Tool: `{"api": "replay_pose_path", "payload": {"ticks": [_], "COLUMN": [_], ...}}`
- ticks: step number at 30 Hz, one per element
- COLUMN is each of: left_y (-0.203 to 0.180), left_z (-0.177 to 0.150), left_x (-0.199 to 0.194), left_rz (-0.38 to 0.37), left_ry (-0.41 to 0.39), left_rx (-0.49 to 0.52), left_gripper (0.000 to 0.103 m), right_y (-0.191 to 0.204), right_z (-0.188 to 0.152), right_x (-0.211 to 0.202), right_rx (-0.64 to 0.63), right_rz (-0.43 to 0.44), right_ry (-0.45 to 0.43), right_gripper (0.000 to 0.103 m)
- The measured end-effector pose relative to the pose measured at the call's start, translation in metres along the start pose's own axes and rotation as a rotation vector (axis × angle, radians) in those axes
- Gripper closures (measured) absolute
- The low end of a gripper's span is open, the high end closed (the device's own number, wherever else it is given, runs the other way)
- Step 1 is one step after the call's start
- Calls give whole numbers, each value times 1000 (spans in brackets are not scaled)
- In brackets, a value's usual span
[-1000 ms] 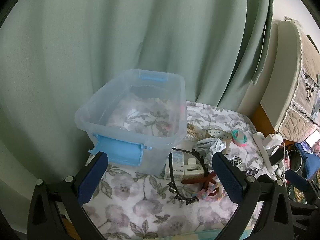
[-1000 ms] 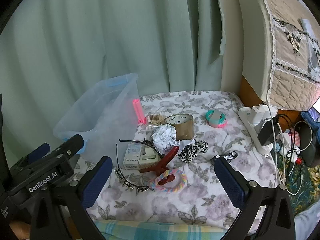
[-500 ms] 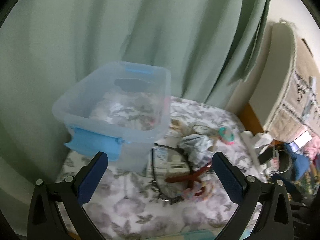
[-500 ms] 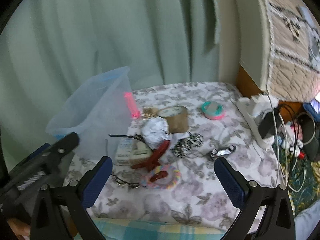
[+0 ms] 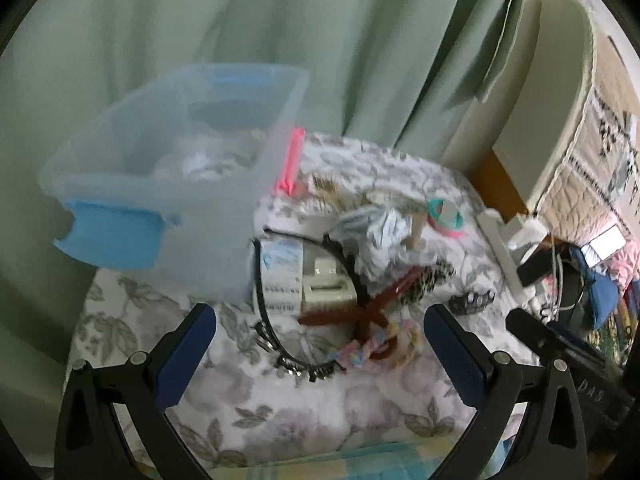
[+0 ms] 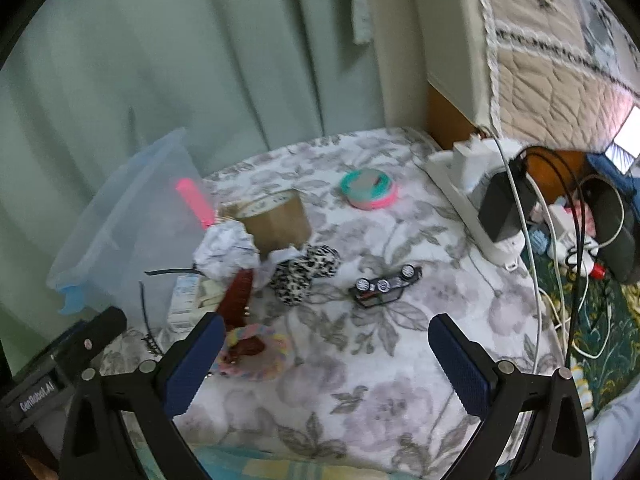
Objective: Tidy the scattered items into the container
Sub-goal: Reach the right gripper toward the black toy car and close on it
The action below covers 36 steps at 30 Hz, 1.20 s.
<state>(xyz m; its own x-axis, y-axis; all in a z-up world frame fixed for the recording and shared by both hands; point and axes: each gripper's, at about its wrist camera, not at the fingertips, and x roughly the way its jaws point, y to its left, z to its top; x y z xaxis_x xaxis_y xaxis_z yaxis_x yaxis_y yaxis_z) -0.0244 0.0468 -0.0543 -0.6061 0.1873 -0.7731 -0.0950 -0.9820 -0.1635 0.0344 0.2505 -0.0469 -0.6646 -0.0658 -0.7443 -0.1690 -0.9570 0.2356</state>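
Observation:
A clear plastic bin (image 5: pixel 176 160) with blue latches stands at the left on a floral cloth (image 6: pixel 360 392). Beside it lies a heap: a white carton (image 5: pixel 282 276), a black headband (image 5: pixel 268 332), a dark red hair claw (image 5: pixel 360 308), a pastel braided ring (image 6: pixel 256 354), crumpled paper (image 6: pixel 226 250), a brown tape roll (image 6: pixel 276 222), a leopard scrunchie (image 6: pixel 304 274), a black hair clip (image 6: pixel 386 286), a teal-pink tape roll (image 6: pixel 368 190) and a pink clip (image 5: pixel 290 164). My left gripper (image 5: pixel 320 338) is open above the heap. My right gripper (image 6: pixel 326 342) is open, empty, right of the heap.
A green curtain (image 5: pixel 280 40) hangs behind the bin. At the right edge lies a white power strip (image 6: pixel 472 204) with a black adapter and tangled cables. A quilt-covered white cabinet (image 6: pixel 540 40) stands at the back right. A patterned carpet (image 6: pixel 600 320) shows beyond the cloth's right edge.
Both views swung to the right; the bin slid left in each and the heap came closer and nearer the centre. Both grippers stayed open and empty.

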Motion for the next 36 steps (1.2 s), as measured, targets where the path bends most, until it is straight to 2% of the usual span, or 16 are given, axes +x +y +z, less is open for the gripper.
{"api": "replay_pose_path", "payload": {"ticks": [4,6,14,15,17,20,25,28,30,32,33,36], "left_y": [-1,2,15,16,18,24,30,30,30,30,30,28], "left_z": [-7,-9,-14,-15,-15,-16,-17,-19,-21,-21,-21,-20], "left_x": [25,34,52,54,59,66,79,86,91,94,94,92], "left_rz": [95,126,179,184,190,196,191,181,177,174,174,173], "left_ry": [71,88,127,129,137,152,188,212,232,239,239,231], "left_rx": [14,9,-19,-21,-29,-47,-65,-66,-69,-72,-70,-61], "left_gripper": [4,16,22,27,34,34,46,53,63,67,73,76], "right_y": [-4,-8,-30,-32,-35,-37,-42,-46,-48,-48,-48,-49], "right_z": [-3,-5,-9,-9,-9,-6,1,6,8,10,11,13], "right_x": [12,18,52,56,65,79,101,112,116,118,119,121], "right_rx": [0,2,74,81,88,99,124,147,158,159,161,168], "right_rz": [2,-22,-30,-28,-25,-28,-43,-48,-45,-44,-44,-44], "right_ry": [19,19,79,86,99,117,132,138,133,123,118,109], "right_gripper": [7,8,23,24,28,31,39,41,43,43,43,43]}}
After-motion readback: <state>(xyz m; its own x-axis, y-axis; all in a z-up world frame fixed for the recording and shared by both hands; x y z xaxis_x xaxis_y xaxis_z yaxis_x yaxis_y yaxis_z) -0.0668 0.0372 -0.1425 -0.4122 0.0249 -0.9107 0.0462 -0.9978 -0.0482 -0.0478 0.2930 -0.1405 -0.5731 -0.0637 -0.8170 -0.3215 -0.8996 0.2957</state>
